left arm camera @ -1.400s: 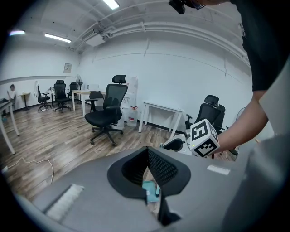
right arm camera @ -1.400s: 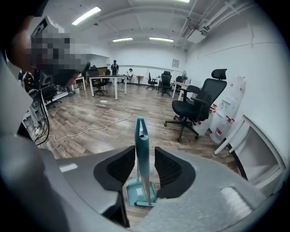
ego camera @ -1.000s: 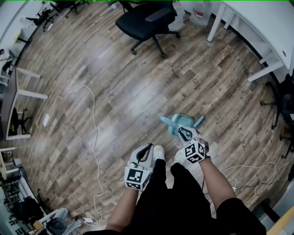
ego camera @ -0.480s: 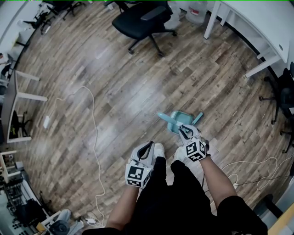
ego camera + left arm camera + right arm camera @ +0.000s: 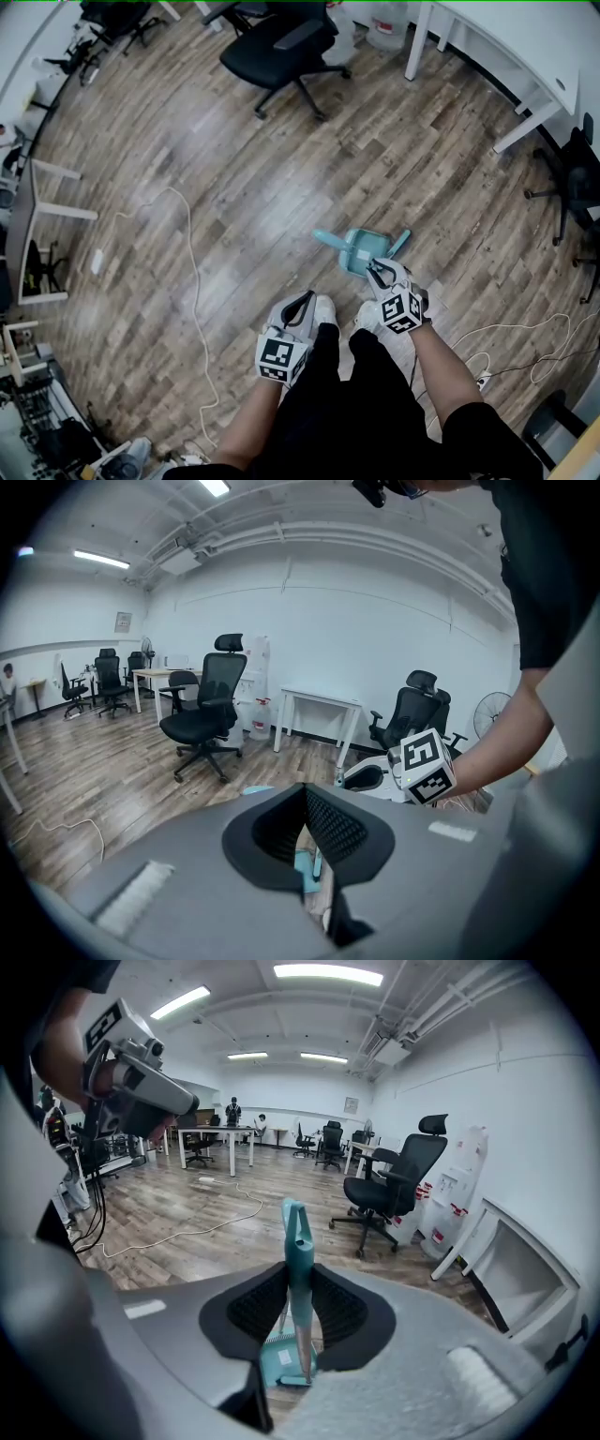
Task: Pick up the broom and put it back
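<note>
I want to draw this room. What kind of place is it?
Most likely an office or workroom. There is a black swivel chair, a long white desk, and a white cable trailing over the wooden floor.

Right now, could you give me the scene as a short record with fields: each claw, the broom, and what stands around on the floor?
left claw: shut, holds nothing
right claw: shut on the handle of the broom
broom: teal, handle upright between the jaws, lower end down at the dustpan
dustpan: teal, on the wood floor, just ahead of the right claw
nearby: black chair, white cable, white desk
</note>
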Demonstrator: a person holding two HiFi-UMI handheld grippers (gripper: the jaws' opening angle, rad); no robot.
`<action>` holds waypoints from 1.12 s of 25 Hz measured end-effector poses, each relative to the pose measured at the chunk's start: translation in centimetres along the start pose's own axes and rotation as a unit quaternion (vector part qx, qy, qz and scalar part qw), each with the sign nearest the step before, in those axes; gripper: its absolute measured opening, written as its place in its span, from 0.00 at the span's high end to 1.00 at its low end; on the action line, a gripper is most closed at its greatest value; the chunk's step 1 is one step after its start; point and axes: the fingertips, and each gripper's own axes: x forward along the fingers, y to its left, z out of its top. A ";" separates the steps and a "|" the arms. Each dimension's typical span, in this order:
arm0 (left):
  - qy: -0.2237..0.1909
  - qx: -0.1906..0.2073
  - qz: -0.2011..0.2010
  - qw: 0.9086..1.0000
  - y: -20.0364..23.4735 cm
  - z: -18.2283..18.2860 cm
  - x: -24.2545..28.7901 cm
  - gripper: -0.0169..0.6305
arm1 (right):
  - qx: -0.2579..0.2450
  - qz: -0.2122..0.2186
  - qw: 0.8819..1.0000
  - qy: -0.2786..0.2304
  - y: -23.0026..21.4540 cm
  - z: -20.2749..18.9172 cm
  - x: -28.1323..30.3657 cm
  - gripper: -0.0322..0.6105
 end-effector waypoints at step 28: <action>-0.032 0.061 -0.047 0.996 -3.0 5.1 1.0 0.95 | 0.070 -0.080 0.987 -0.119 -3.7 7.8 -12.6 0.81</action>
